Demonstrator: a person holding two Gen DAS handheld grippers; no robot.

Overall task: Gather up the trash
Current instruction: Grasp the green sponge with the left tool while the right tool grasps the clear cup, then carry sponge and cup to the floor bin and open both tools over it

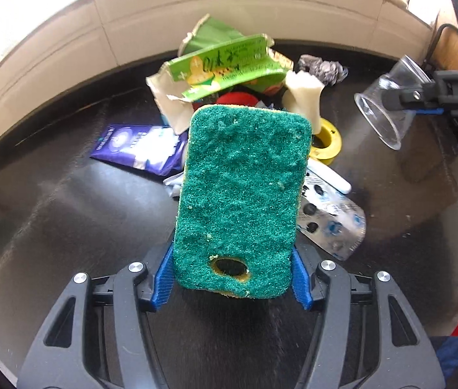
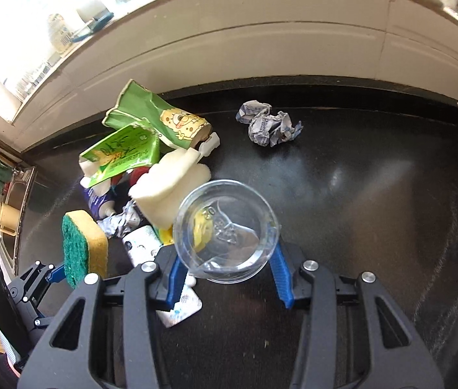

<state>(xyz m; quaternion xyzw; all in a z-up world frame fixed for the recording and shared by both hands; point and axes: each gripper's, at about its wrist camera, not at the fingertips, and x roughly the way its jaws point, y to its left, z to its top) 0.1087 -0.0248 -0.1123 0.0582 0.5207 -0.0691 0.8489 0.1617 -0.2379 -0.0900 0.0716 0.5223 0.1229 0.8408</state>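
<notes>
My left gripper [image 1: 232,278] is shut on a green and yellow scrub sponge [image 1: 242,194] with a hole near its lower end, held above the black counter [image 1: 67,220]. The sponge also shows in the right wrist view [image 2: 81,246]. My right gripper [image 2: 227,269] is shut on a clear plastic cup [image 2: 227,230], also seen in the left wrist view [image 1: 387,103]. Behind lies a trash pile: green torn carton [image 1: 225,64], white foam piece [image 1: 305,97], purple packet [image 1: 138,147], yellow tape roll [image 1: 326,141], blister pack [image 1: 332,220].
A crumpled paper ball [image 2: 269,123] lies apart on the counter, near the back. A white tiled wall [image 2: 261,55] runs behind the counter. A steel sink [image 2: 15,207] sits at the far left. A green SpongeBob paper cup [image 2: 170,123] lies in the pile.
</notes>
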